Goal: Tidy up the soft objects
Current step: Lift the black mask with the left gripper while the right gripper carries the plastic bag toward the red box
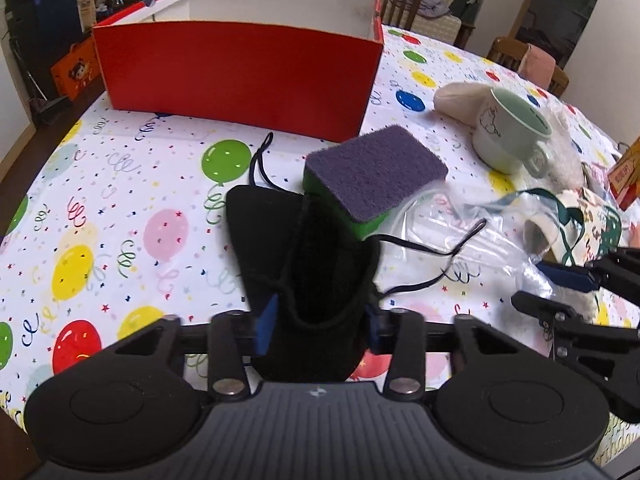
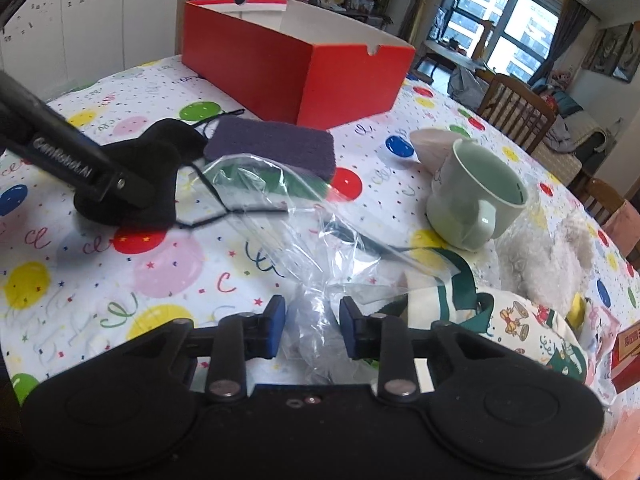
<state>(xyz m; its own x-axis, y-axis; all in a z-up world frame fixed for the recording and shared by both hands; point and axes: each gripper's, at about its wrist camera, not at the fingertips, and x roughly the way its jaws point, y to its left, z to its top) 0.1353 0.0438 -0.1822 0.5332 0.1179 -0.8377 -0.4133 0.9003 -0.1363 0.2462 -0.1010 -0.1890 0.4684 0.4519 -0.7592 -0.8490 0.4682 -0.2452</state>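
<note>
1. Left gripper clamped on the black face mask, fabric bunched between blue pads, just above the balloon tablecloth.
2. Right gripper parted around crinkled clear plastic bag, not closed on it.
3. Just beyond the mask: purple-topped green sponge, touching mask and bag.
4. Farther back: open red box, likely destination.
5. Risks, as judged: trailing ear loops snagging sponge or bag on lift; bag dragged into the green mug, tipping it.
6. Counted: one mask, one sponge, one bag, one mug, one box, two grippers.
</note>
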